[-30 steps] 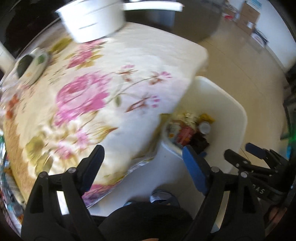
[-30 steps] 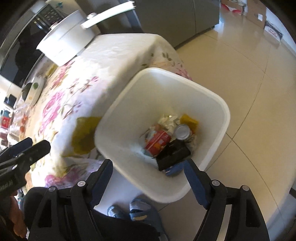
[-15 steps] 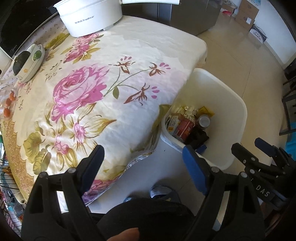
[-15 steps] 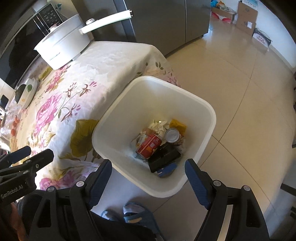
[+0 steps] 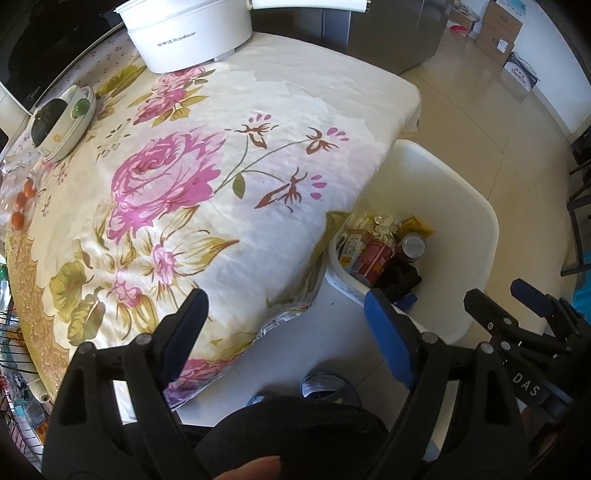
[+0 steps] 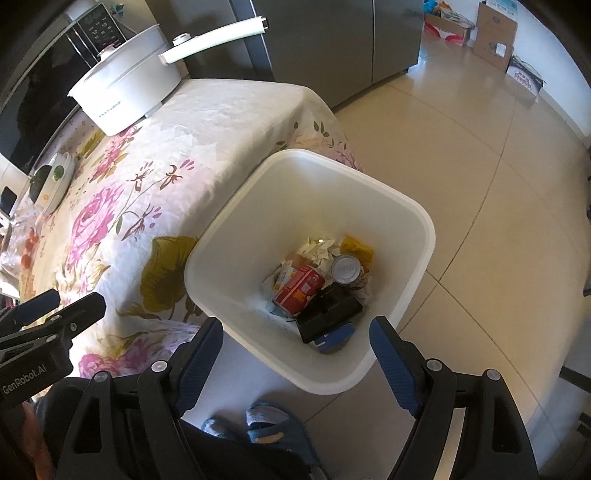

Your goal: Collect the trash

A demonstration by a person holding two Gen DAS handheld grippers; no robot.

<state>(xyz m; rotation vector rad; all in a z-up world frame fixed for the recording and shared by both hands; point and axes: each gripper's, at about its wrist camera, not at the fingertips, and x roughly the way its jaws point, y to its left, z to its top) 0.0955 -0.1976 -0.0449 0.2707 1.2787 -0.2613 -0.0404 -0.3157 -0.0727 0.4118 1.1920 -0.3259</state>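
A white trash bin [image 6: 417, 266] stands on the floor beside the table; it also shows in the left wrist view [image 5: 476, 236]. It holds a red can [image 6: 301, 286], a silver-topped can [image 6: 345, 268], a black box [image 6: 330, 309], crumpled paper and a yellow wrapper. My right gripper [image 6: 295, 350] is open and empty, above the bin's near rim. My left gripper [image 5: 284, 325] is open and empty, over the table's near corner. Each gripper shows in the other's view: the right [image 5: 517, 299], the left [image 6: 55, 306].
The table wears a floral cloth [image 5: 207, 177]. A white cooker pot [image 5: 192, 33] stands at its far end, a small white appliance [image 5: 59, 122] at far left, small orange fruits [image 5: 20, 206] at the left edge. Cardboard boxes [image 6: 495, 33] line the far wall. My feet [image 6: 266, 424] are below.
Both grippers have pulled back and up from the bin, so more of the table and floor shows. Jaws stay open and empty.
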